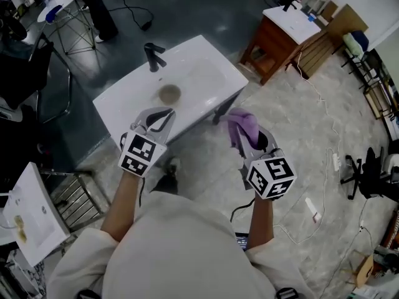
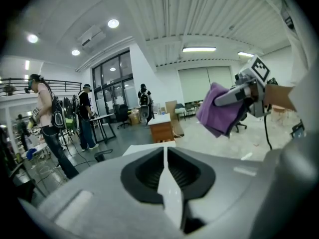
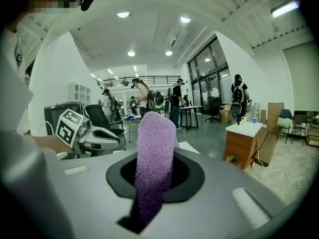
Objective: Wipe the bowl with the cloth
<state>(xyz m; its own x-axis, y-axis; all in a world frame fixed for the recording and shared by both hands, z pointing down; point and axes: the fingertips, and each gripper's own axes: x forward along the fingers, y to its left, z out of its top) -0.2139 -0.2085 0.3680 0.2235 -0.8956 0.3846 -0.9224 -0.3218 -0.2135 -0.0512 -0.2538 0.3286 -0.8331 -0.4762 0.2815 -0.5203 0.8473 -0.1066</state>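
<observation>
Head view: the bowl point(image 1: 169, 94) is seen in the basin of the white surface point(image 1: 209, 67), ahead of both hand-held grippers. The purple cloth point(image 3: 154, 153) is clamped in the right hand-held gripper point(image 1: 240, 129). The left hand-held gripper point(image 1: 161, 117) is carried empty, jaws nearly together. The cloth is judged soft, light and floppy. The bowl is judged rigid and perhaps slippery, best steadied at its rim.

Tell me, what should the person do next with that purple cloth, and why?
Probably carry the right claw forward and down into the white sink. The purple cloth is clamped in it but hangs short of the sink, whose brown patch looks untouched.
</observation>
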